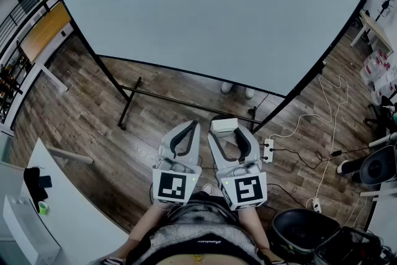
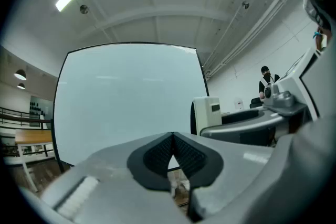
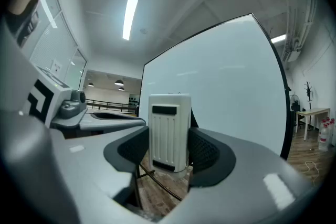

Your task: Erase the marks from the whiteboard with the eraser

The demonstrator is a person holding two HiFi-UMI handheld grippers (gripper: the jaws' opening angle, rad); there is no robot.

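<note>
One eraser (image 3: 169, 131) in right gripper (image 3: 168, 150) faces whiteboard (image 1: 211, 9) lower edge.

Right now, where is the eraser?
In the head view the eraser sits low and centre, clamped in the right hand-held gripper, just beside the shut left hand-held gripper and short of the whiteboard.

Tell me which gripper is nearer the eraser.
Right. The right gripper has the eraser clamped between its jaws. The left gripper sits just to the eraser's left, jaws together on nothing, with a small gap between it and the eraser.
</note>
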